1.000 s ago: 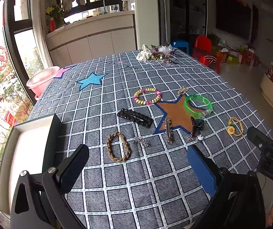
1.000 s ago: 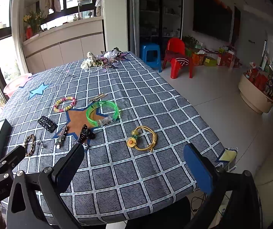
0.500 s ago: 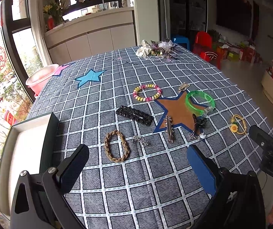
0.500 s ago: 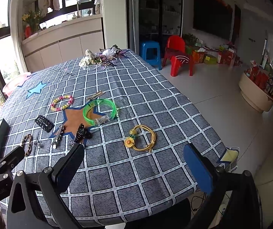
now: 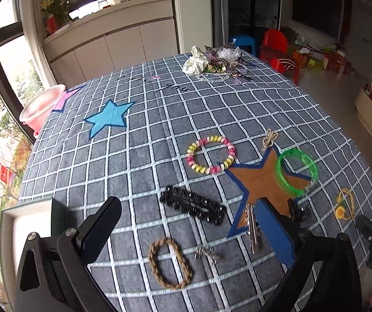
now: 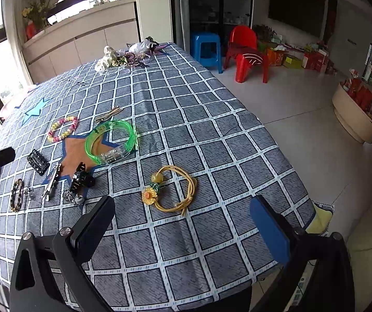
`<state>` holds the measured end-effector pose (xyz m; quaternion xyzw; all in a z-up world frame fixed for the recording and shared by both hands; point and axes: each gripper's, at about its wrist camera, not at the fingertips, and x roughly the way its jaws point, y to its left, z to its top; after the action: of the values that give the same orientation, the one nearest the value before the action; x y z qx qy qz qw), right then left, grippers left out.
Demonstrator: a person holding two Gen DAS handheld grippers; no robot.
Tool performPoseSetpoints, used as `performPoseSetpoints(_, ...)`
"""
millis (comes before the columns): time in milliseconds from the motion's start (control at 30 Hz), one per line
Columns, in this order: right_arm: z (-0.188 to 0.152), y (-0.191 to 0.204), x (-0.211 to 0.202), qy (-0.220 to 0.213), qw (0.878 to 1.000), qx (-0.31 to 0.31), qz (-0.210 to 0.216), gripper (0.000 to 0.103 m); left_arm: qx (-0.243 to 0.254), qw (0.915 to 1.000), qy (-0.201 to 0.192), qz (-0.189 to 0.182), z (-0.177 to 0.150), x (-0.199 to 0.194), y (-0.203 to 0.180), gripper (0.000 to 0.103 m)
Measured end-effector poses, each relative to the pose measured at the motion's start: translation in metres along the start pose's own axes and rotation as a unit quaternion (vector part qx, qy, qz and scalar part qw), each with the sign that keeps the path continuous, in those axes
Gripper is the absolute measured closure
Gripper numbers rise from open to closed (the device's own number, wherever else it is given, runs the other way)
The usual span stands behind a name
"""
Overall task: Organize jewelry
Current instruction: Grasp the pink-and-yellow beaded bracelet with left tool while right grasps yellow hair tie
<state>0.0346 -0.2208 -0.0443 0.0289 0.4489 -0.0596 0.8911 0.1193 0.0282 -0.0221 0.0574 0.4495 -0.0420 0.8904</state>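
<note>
Jewelry lies spread on a grey checked tablecloth (image 5: 144,156). In the left wrist view I see a brown braided band (image 5: 169,262), a small silver charm (image 5: 208,253), a black beaded clip (image 5: 192,204), a pink-yellow bead bracelet (image 5: 211,154), a green bangle (image 5: 297,172) and a silver clip (image 5: 252,227). My left gripper (image 5: 188,230) is open, just above the braided band and the black clip. My right gripper (image 6: 182,223) is open, above a yellow flower cord (image 6: 171,191). An open box (image 5: 17,231) sits at the left.
A heap of hair ties and trinkets (image 5: 215,62) lies at the table's far end. A pink basin (image 5: 40,106) stands beyond the left edge. A red chair (image 6: 245,52) and blue stool (image 6: 206,46) stand on the floor to the right. The table's near edge (image 6: 186,299) is close below.
Both grippers have moved forward and lower over the table, so the jewelry looms larger. Both stay open and empty. Nothing on the cloth has moved.
</note>
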Motion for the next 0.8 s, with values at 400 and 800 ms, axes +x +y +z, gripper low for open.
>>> performPoseSetpoints(400,0.006,0.007,0.050,0.050,0.998,-0.046,-0.010,0.000,0.031,0.9969,0.066,-0.030,0.044,0.096,-0.015,0.000)
performPoseSetpoints(800,0.008,0.010,0.062,0.059,0.997,-0.041,0.019,0.010,0.043,0.9946,0.067,-0.067,0.043,0.105,-0.022,0.025)
